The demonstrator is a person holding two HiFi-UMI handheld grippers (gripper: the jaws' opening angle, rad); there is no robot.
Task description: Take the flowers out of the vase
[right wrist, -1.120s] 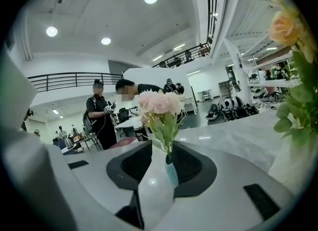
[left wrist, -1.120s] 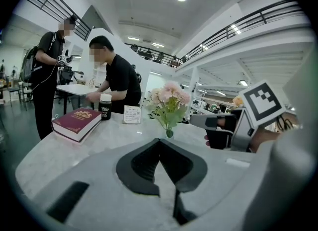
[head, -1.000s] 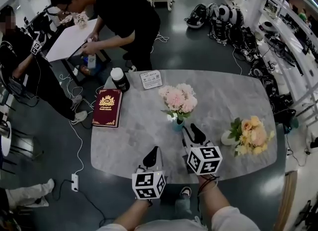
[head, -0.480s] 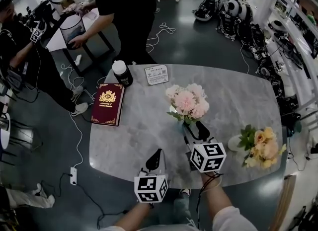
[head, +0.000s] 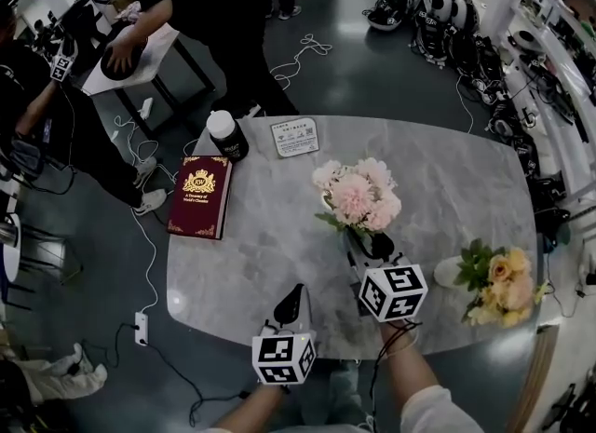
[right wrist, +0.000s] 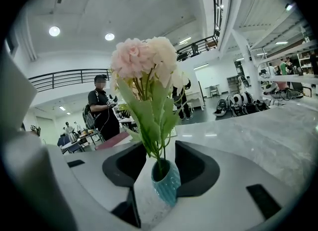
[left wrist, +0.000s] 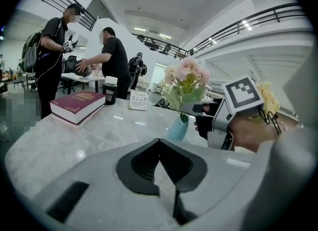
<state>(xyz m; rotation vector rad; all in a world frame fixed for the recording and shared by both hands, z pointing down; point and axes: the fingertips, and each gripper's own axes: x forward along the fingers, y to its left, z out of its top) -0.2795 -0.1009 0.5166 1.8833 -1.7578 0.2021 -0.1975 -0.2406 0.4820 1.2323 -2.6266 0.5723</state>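
Pink flowers [head: 358,196] stand in a small teal vase [right wrist: 166,181] on the grey marble table [head: 251,245]. My right gripper [head: 365,243] reaches under the blooms, and in the head view it hides the vase. In the right gripper view the vase and green stems [right wrist: 155,120] sit between its jaws, which have just been opening; the pads do not press on the vase. My left gripper [head: 291,299] hangs low over the table's near edge, left of the vase, shut and empty. Its own view shows the vase [left wrist: 178,128], the flowers [left wrist: 186,76] and the right gripper [left wrist: 223,120] ahead.
A yellow bouquet [head: 501,277] in a white vase [head: 447,271] stands at the table's right. A red book [head: 198,196], a black bottle [head: 226,136] and a small card [head: 294,137] lie at the far left. People stand by a side table [head: 130,54] beyond.
My right gripper has come up to the vase with its jaws spread wider, so the vase now sits between them. Both grippers have sunk a little. The person at the back has shifted left.
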